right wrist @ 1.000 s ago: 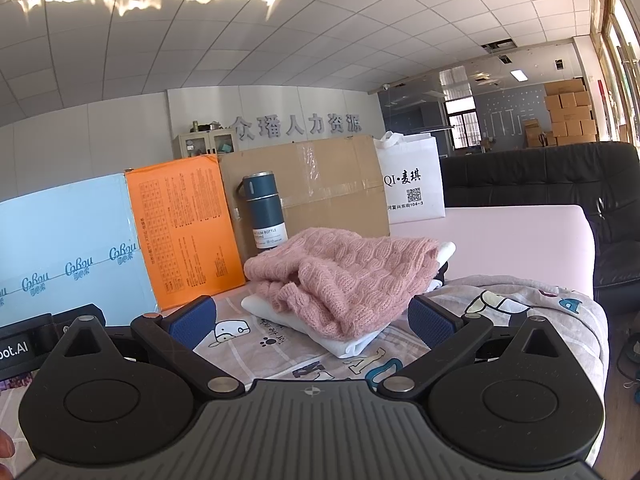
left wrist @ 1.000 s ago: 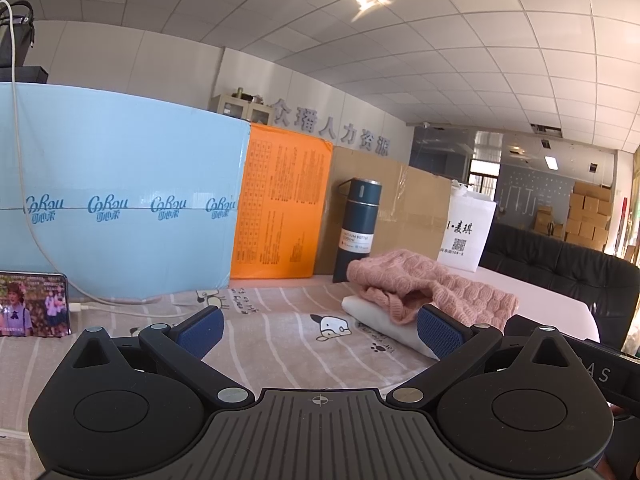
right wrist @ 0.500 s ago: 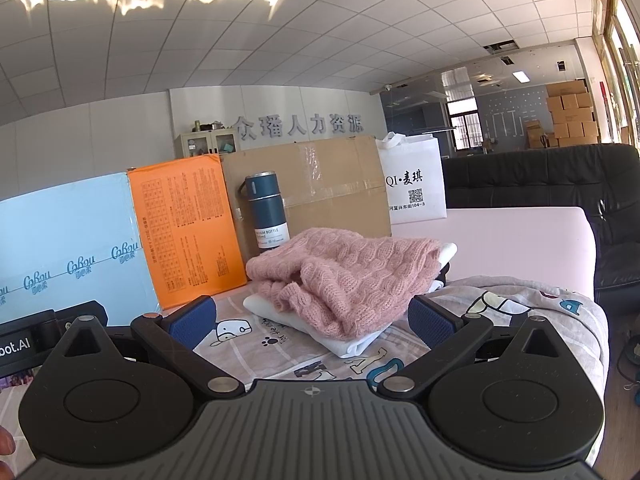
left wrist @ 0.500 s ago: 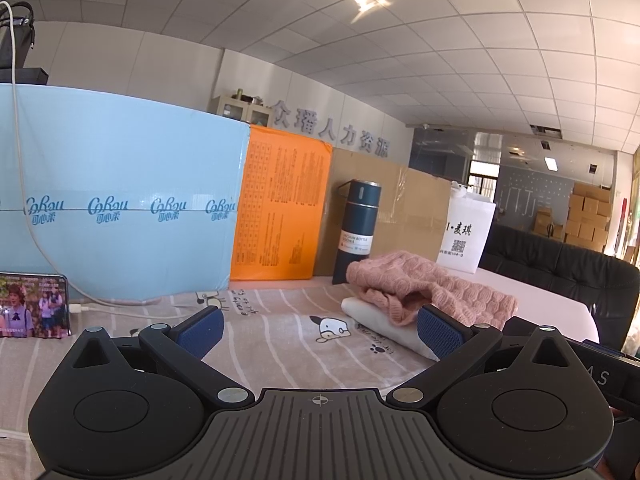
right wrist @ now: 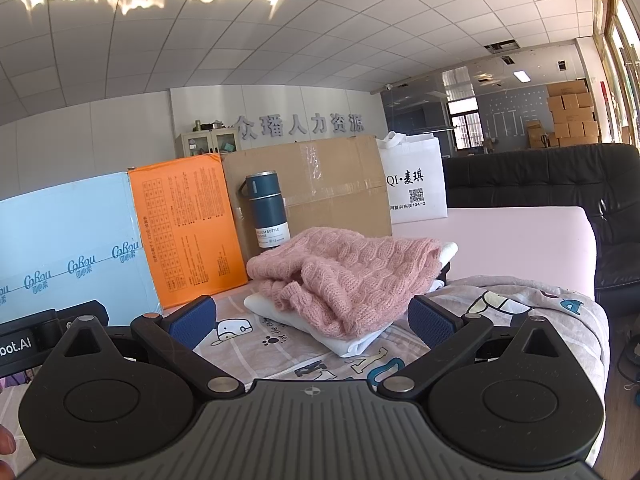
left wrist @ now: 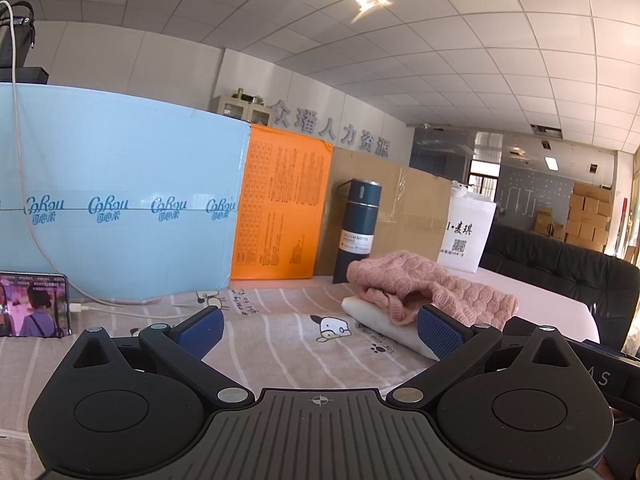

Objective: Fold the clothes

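A pink knitted sweater (right wrist: 340, 272) lies loosely folded on top of a folded white garment (right wrist: 352, 344) on a cartoon-print sheet (right wrist: 280, 356). In the left wrist view the sweater (left wrist: 432, 284) and white garment (left wrist: 384, 320) sit ahead to the right. My right gripper (right wrist: 312, 320) is open and empty, its blue pads just short of the pile. My left gripper (left wrist: 320, 328) is open and empty above the sheet (left wrist: 280, 332), left of the pile.
Behind the pile stand a dark blue vacuum bottle (right wrist: 268, 212), a cardboard box (right wrist: 332, 188), an orange box (right wrist: 188, 232), a light blue box (left wrist: 116, 212) and a white bag (right wrist: 416, 184). A phone (left wrist: 32, 304) with a cable leans at left. A black sofa (right wrist: 580, 216) is at right.
Both grippers stay open and empty. The views have shifted only very slightly; the clothes have not moved.
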Demonstrator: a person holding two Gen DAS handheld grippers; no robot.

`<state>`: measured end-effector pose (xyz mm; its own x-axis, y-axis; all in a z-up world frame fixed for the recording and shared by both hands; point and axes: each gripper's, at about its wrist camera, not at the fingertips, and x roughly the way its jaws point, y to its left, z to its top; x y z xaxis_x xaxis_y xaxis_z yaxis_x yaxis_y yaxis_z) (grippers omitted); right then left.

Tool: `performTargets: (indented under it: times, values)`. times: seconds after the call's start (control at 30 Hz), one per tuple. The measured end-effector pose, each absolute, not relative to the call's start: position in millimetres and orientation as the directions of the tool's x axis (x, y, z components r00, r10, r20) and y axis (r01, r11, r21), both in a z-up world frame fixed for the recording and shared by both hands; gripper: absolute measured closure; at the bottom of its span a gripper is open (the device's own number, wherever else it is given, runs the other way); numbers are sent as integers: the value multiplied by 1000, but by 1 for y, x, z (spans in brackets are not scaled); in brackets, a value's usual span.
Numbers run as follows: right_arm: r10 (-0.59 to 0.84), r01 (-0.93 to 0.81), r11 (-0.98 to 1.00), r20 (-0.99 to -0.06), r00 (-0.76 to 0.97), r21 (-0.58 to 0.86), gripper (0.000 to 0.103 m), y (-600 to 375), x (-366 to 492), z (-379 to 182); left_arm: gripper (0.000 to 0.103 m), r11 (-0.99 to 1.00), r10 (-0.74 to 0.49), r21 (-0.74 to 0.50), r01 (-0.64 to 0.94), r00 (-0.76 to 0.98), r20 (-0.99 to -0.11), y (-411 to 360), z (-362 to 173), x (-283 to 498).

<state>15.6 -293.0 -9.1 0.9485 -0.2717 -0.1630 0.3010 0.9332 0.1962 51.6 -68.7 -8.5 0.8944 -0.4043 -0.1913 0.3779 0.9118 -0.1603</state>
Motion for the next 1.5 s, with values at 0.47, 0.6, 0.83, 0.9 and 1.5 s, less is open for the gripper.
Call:
performTargets:
  times: [0.47, 0.6, 0.83, 0.9, 1.5]
  values:
    - [-274, 302, 933, -160, 948, 194, 0, -292, 15, -9, 0, 913, -402, -160, 376, 895, -192, -68, -9, 52]
    - [-273, 301, 934, -160, 949, 193, 0, -292, 15, -9, 0, 913, -402, -160, 376, 895, -192, -69, -9, 52]
    - [-280, 307, 934, -159, 947, 185, 0, -291, 15, -9, 0, 913, -400, -165, 373, 895, -195, -68, -10, 53]
    - [-280, 307, 934, -158, 947, 185, 0, -292, 15, -9, 0, 913, -401, -164, 373, 895, -193, -68, -10, 53]
    - [-285, 309, 936, -156, 946, 169, 0, -290, 15, -6, 0, 914, -399, -165, 371, 896, -196, -68, -11, 53]
